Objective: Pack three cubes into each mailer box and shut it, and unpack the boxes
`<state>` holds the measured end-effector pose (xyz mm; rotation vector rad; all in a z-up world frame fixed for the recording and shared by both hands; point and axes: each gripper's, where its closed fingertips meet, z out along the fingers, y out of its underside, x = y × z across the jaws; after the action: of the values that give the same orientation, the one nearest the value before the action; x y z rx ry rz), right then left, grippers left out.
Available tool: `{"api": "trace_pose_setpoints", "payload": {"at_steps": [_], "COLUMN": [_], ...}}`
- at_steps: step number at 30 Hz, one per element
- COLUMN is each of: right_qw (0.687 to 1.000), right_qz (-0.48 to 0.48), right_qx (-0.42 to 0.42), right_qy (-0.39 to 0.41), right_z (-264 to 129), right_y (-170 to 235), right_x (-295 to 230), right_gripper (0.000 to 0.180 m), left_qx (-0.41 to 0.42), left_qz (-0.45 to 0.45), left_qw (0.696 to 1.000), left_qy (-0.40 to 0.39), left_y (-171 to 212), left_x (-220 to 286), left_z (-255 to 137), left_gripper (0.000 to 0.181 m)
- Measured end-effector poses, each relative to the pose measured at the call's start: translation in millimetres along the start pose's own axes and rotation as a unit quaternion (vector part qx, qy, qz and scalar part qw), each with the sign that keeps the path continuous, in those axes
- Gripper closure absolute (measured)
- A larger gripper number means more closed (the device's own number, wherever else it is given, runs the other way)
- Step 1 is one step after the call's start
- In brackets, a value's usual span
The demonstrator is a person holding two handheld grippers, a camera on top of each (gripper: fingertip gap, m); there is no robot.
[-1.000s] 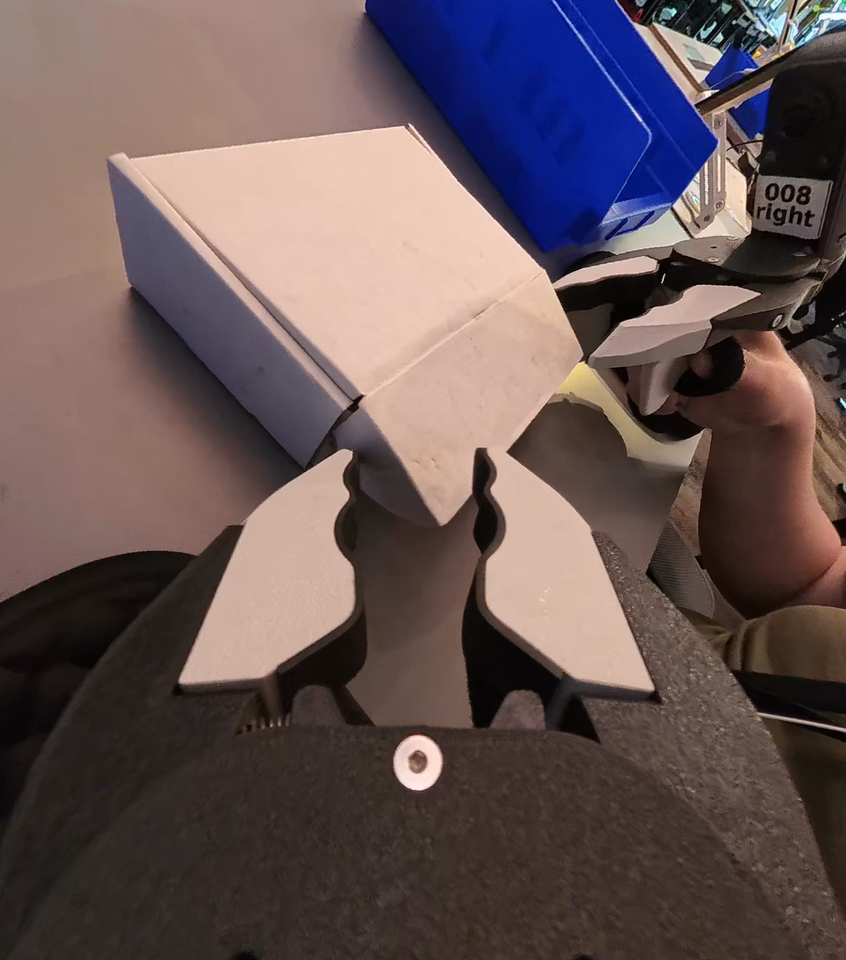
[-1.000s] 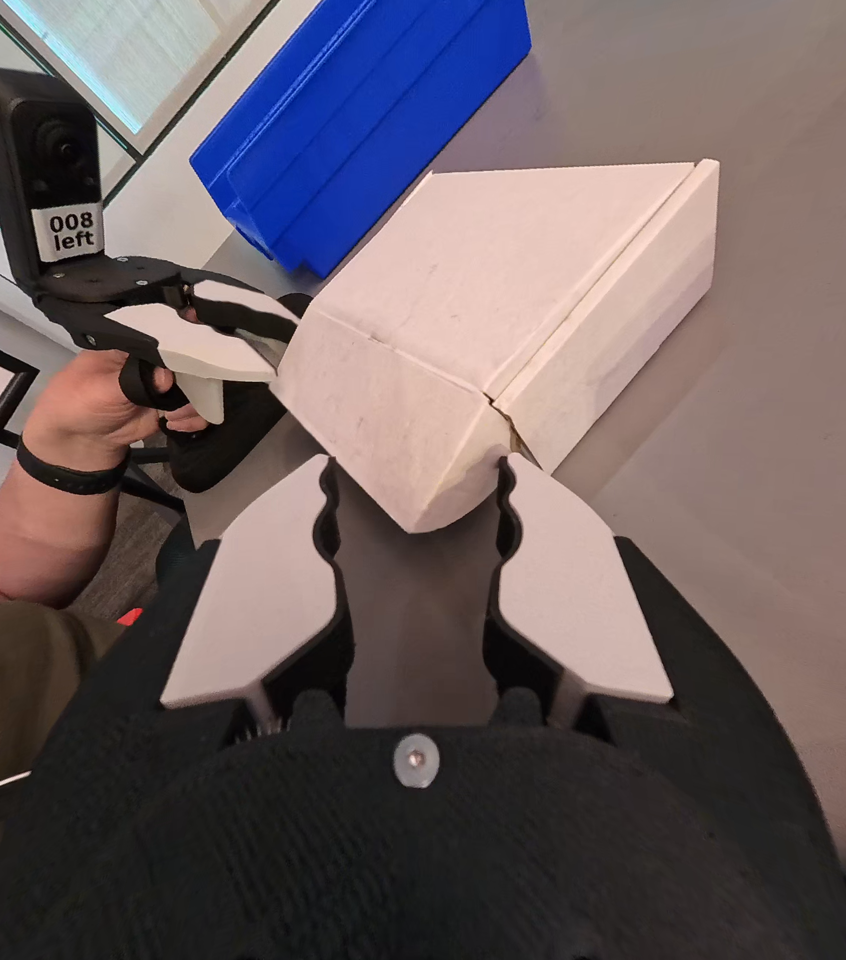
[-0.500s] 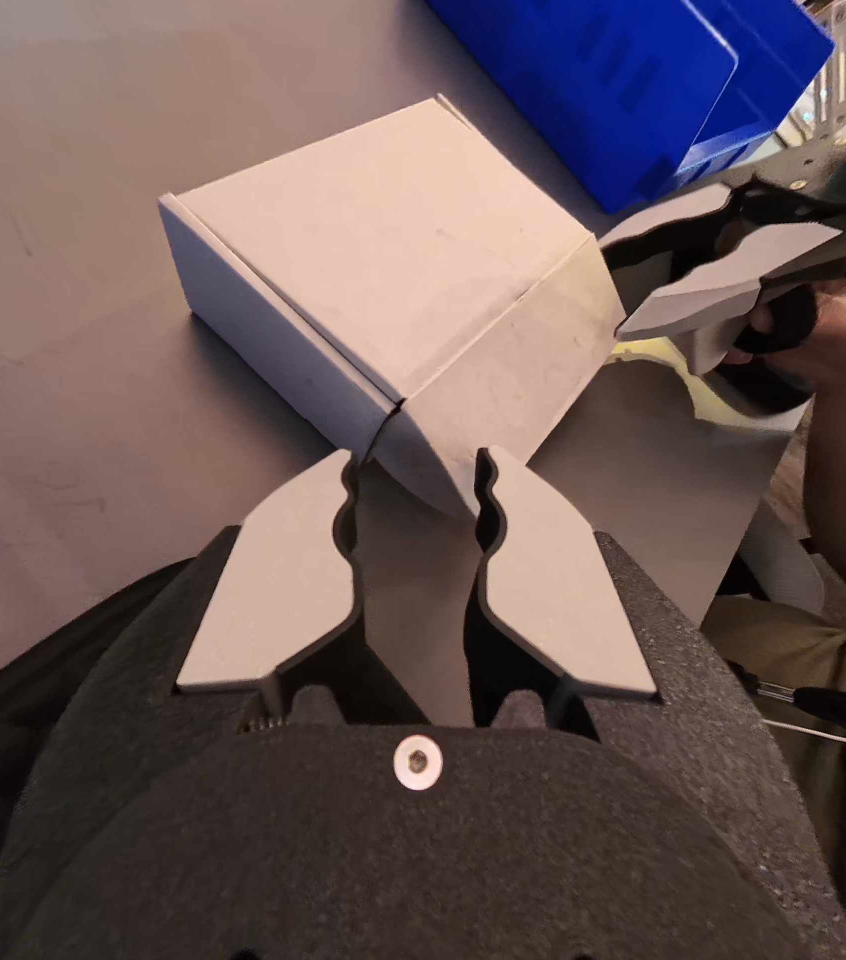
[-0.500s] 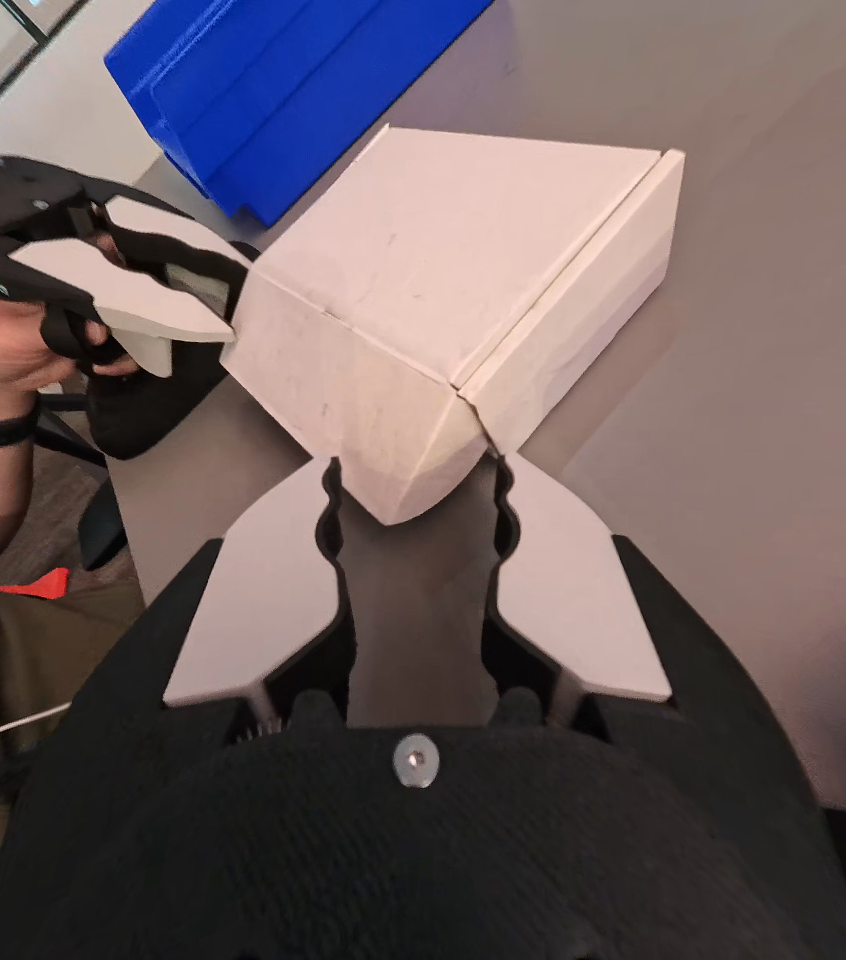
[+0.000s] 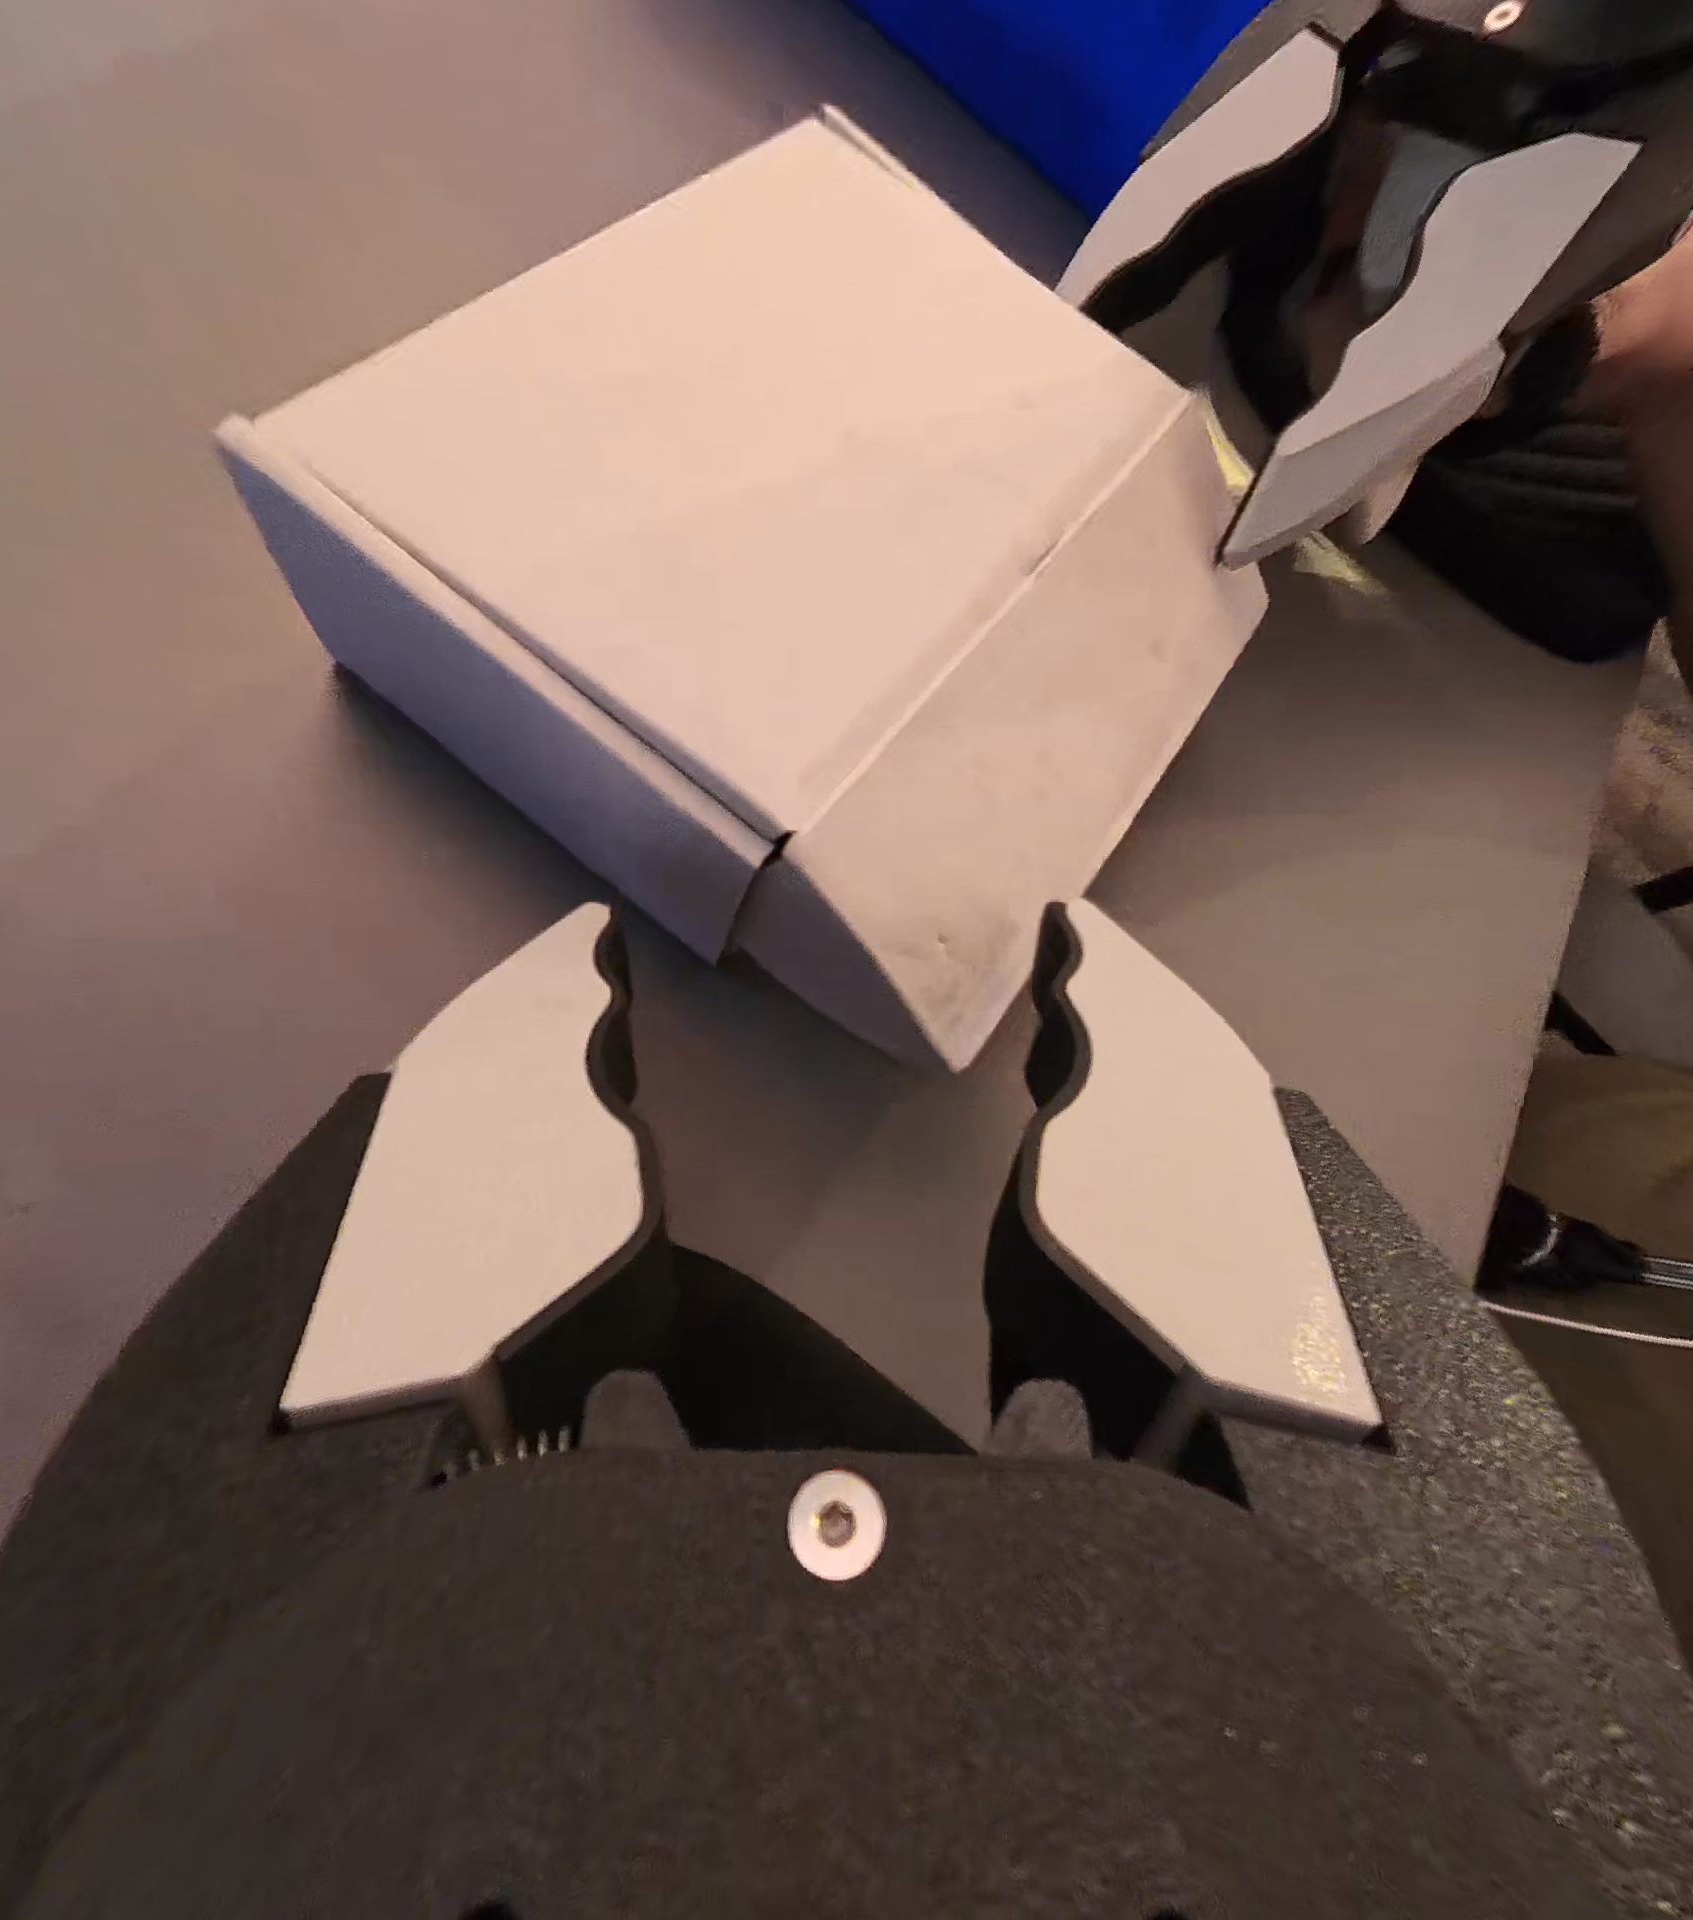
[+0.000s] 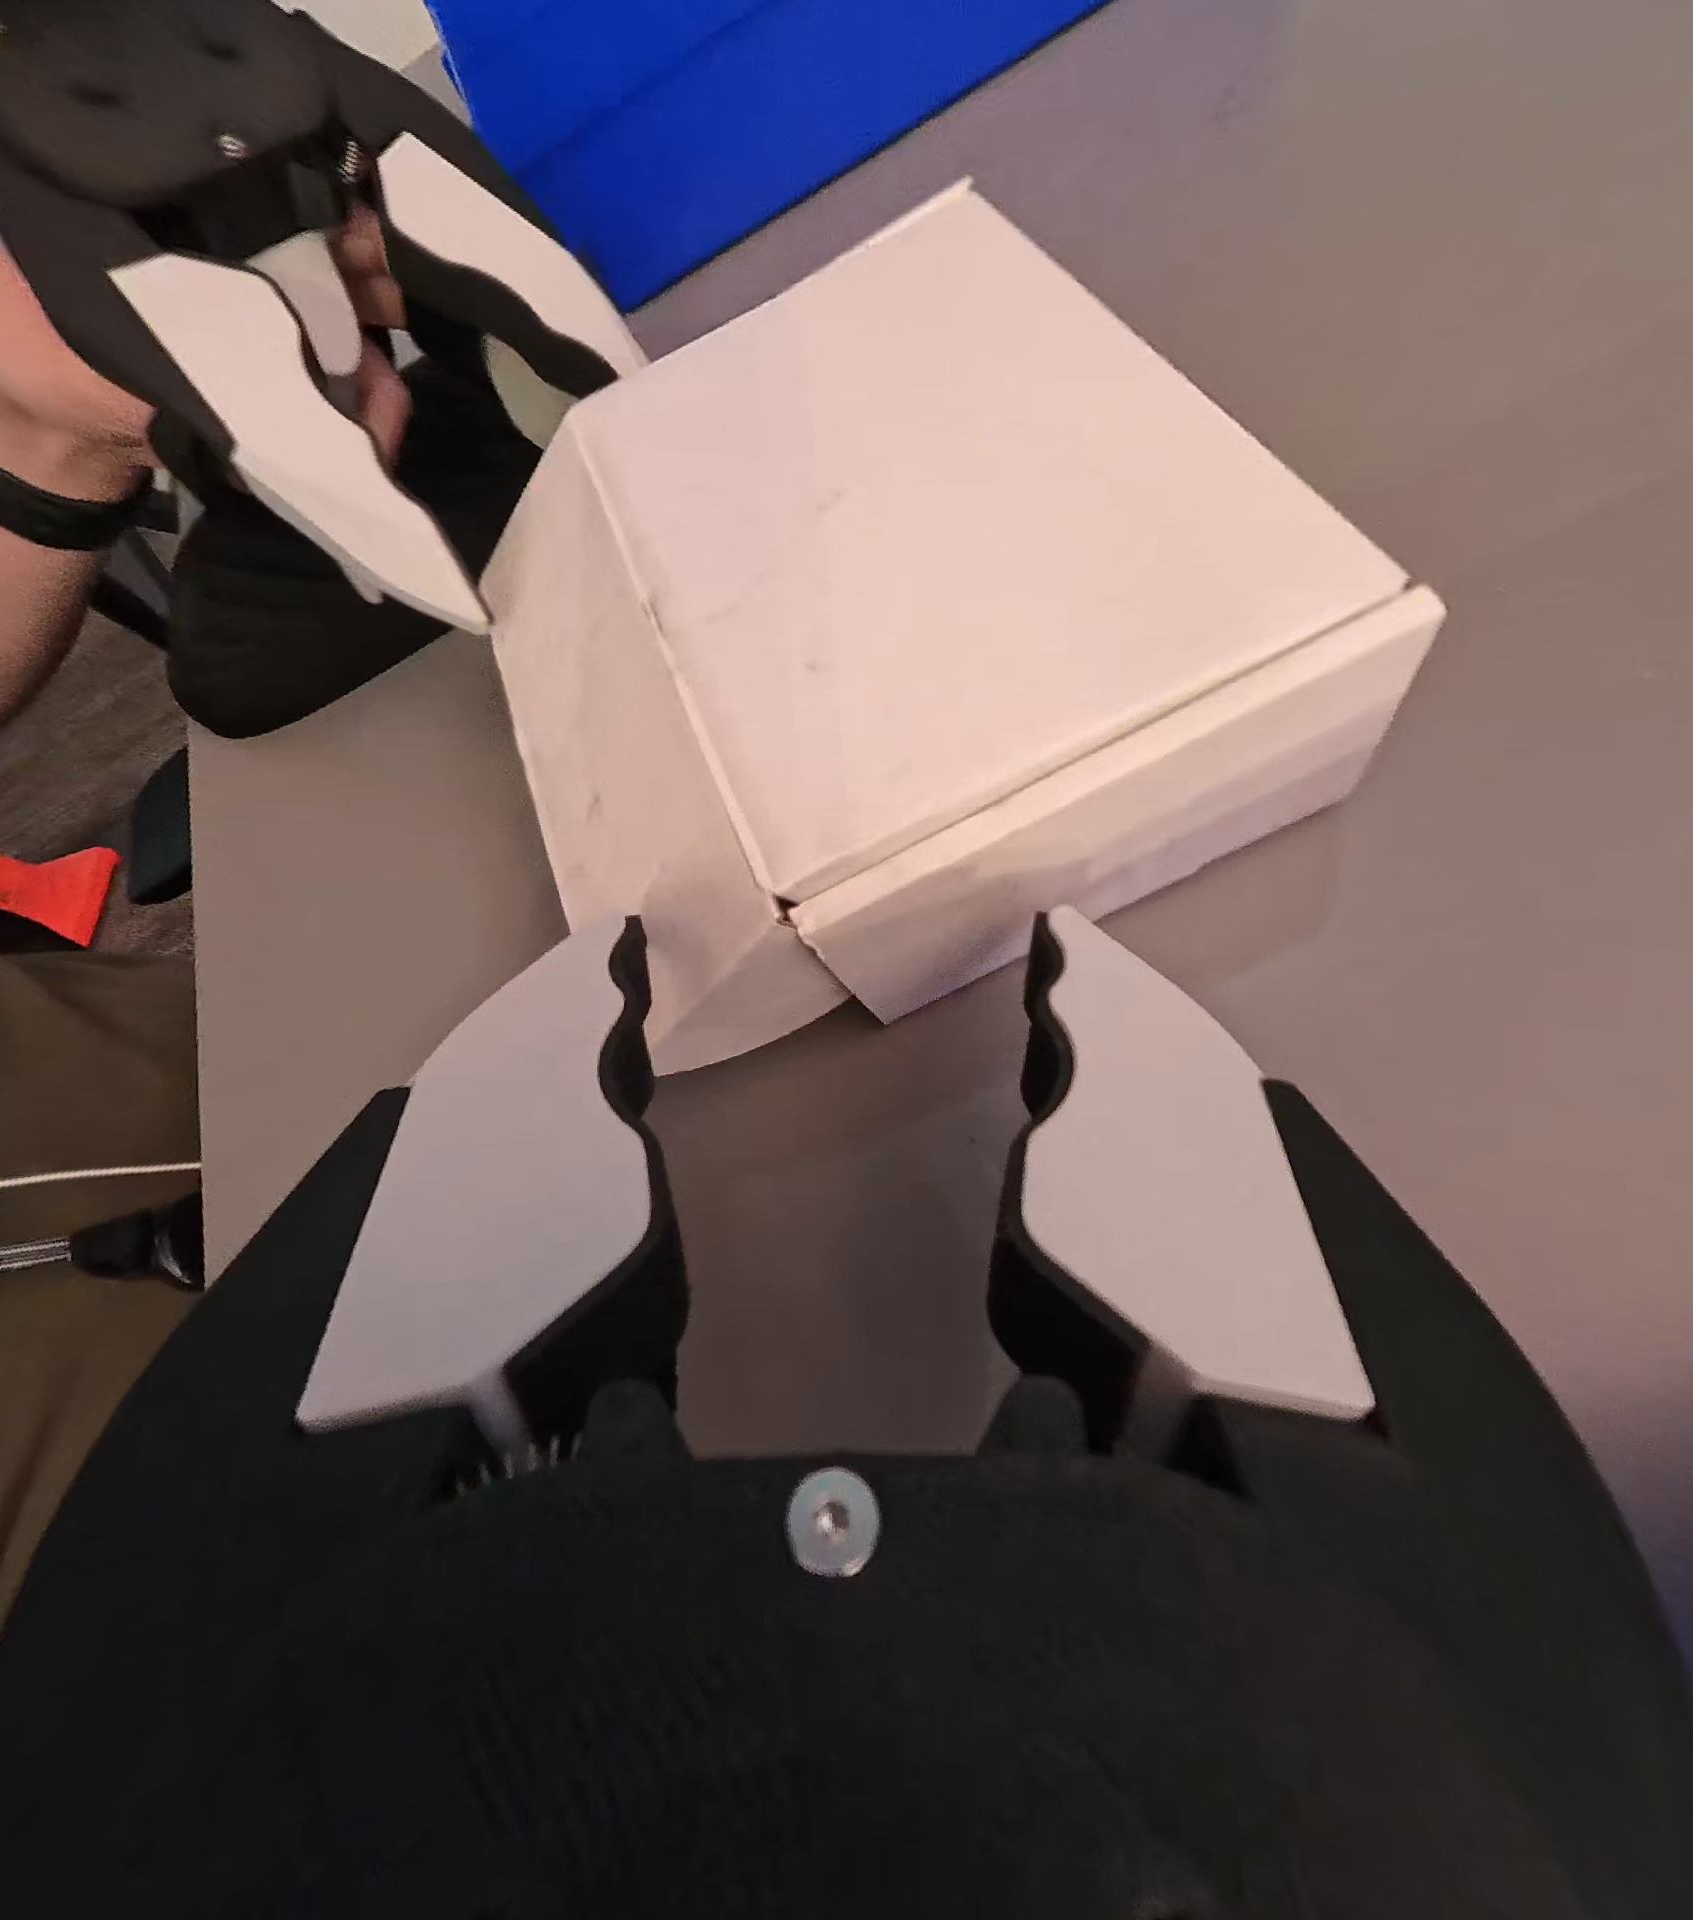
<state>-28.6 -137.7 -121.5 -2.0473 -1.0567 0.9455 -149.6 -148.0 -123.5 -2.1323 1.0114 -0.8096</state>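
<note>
A closed white cardboard mailer box (image 5: 717, 582) sits on the grey table (image 5: 94, 831). The left gripper (image 5: 831, 935) and right gripper (image 6: 831, 945), both spread wide and empty, flank its near corners; blue plastic bin (image 6: 717, 114) at twelve o'clock.
</note>
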Motion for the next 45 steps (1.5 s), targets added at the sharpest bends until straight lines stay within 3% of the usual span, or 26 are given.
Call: {"api": "trace_pose_setpoints", "payload": {"at_steps": [1,8,20,26,27,31,34,39,45], "right_qw": [1.0,1.0,0.997,0.984,0.983,0.983,0.99,0.993,0.993], "right_qz": [-0.001,0.001,-0.051,-0.129,-0.131,-0.097,-0.075,-0.082,-0.094], "right_qx": [0.001,0.001,-0.016,0.05,0.073,0.136,0.113,0.068,0.044], "right_qy": [-0.006,-0.01,0.046,0.109,0.107,0.083,0.031,0.049,0.049], "right_z": [1,3,3,-24,-26,-23,-13,-5,-1], "right_y": [0,1,2,-30,-39,-62,-54,-38,-30], "right_x": [-1,2,10,3,0,0,-6,0,0], "right_gripper": [0.111,0.114,0.118,0.116,0.119,0.163,0.175,0.179,0.178], "left_qx": [0.001,-0.019,-0.022,0.038,0.056,0.128,0.103,0.054,0.05], "left_qz": [0.006,0.077,0.101,0.077,0.076,0.057,0.065,0.089,0.095], "left_qw": [1.0,0.997,0.993,0.995,0.994,0.989,0.992,0.994,0.994], "left_qy": [0.007,-0.01,-0.055,-0.058,-0.055,-0.049,-0.044,-0.036,-0.035], "left_y": [-1,-1,0,-16,-23,-58,-59,-46,-43], "left_x": [1,-4,-9,-8,-7,-3,-7,-10,-11], "left_z": [1,6,8,-7,-10,-21,-14,1,3], "left_gripper": [0.107,0.12,0.133,0.14,0.142,0.161,0.177,0.181,0.181]}}
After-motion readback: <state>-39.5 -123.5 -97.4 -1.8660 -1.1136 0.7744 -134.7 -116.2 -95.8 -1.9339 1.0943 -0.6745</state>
